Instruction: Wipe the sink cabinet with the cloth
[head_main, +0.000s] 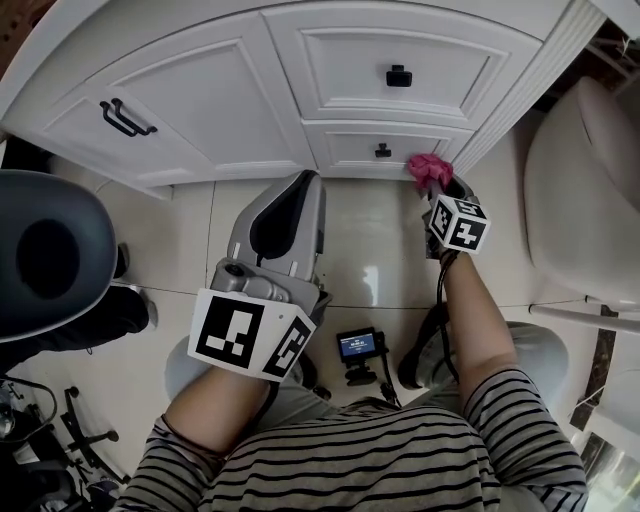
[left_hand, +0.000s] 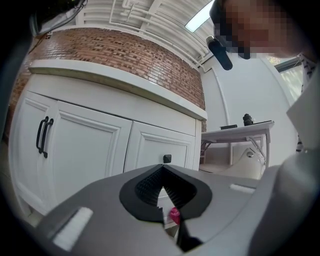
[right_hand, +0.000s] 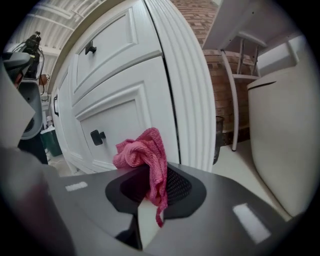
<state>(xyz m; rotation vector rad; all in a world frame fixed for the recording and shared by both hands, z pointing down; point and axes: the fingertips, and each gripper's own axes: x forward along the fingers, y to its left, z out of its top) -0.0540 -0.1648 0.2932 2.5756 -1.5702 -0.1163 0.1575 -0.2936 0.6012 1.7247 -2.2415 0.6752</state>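
Plainly idle, the left gripper (head_main: 305, 185) hangs clenched on nothing, short of the sink cabinet (head_main: 230, 110); the right gripper (head_main: 440, 192) grips the pink cloth (head_main: 428, 170) by the cabinet's lower corner; soft, light and floppy, the cloth probably handles best bunched and pinched mid-fold.

- You're gripping the cloth (right_hand: 142, 152), a pink, coarse-knit rag bunched into a crumpled wad. It's sitting pinched between the closed jaws of your right gripper (right_hand: 152, 182), and one thin tail is hanging down between them.
- The wad is poking up above the jaws, down low at the sink cabinet (head_main: 200, 110), near its lower drawer and fluted corner post. Contact isn't showing clearly.
- The cabinet is standing white and panelled with every front closed. It's showing a door with a black bar handle (head_main: 127, 118) and drawers with small black knobs (head_main: 398, 75).
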